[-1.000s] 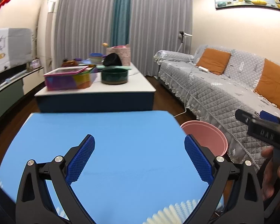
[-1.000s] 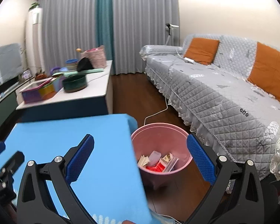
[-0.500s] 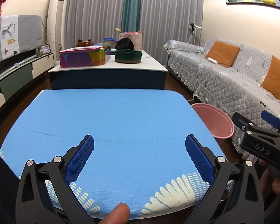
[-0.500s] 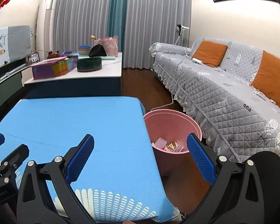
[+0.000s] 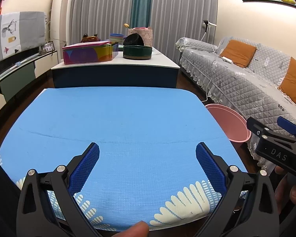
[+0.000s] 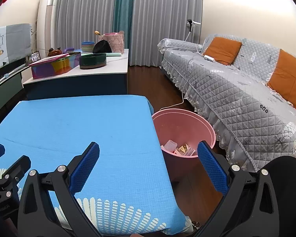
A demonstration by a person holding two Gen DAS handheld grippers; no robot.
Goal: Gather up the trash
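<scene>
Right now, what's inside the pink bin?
The pink bin holds a few pieces of white and tan trash at the bottom; its near wall and the right tongs hide the rest.

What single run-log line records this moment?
left gripper: open, empty | right gripper: open, empty | blue table: no trash visible | pink bin: beside table, trash inside

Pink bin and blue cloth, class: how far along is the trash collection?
Done: wrappers lie inside the pink bin and nothing shows on the blue cloth. In hand: nothing; the left hand-held gripper and right hand-held gripper are open. Left: no loose trash visible.
</scene>
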